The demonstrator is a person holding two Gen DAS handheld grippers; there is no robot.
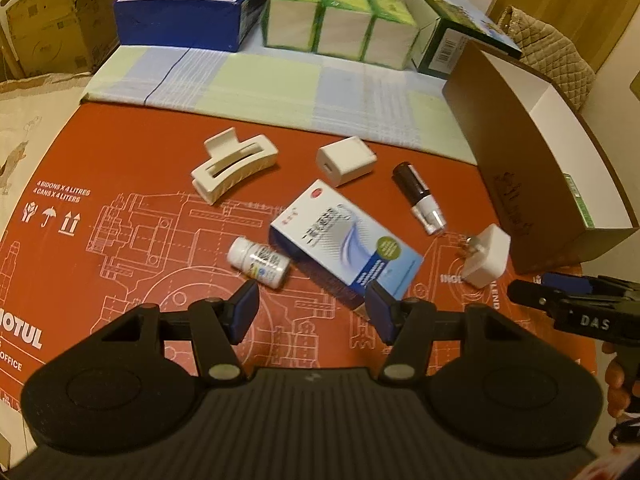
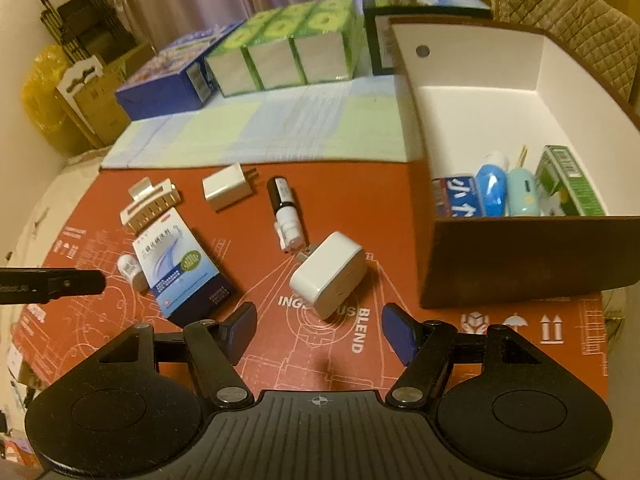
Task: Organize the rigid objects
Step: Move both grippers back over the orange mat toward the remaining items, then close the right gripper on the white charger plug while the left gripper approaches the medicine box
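Two handheld grippers hover low over a red printed mat (image 1: 120, 240) strewn with small household items, beside a brown storage box (image 2: 520, 256) with a white interior. The left gripper (image 1: 312, 312) has its blue-padded fingers spread wide and grasps nothing; the near corner of a blue-and-white medicine carton (image 1: 344, 240) lies just ahead of its right finger. Taking that carton as the landmark: a small white pill bottle (image 1: 258, 262) lies on its side touching the carton's left edge, a cream hair claw clip (image 1: 234, 166) sits beyond it to the left, a white cube charger (image 1: 346, 160) lies beyond it, and a dark tube with a white nozzle (image 1: 420, 196) lies to its right. Farther right again, near the storage box, a white plug adapter (image 2: 328, 280) rests on the mat with its prongs toward the tube. The right gripper (image 2: 320, 334) is likewise released and empty, the adapter just ahead of its fingers. Inside the box, several items sit packed at the near end, among them a green carton (image 2: 572, 184) and a blue-and-white bottle (image 2: 492, 188). Tissue packs (image 1: 340, 12) and a blue box (image 1: 192, 0) line the far side of a checked cloth (image 1: 260, 76).
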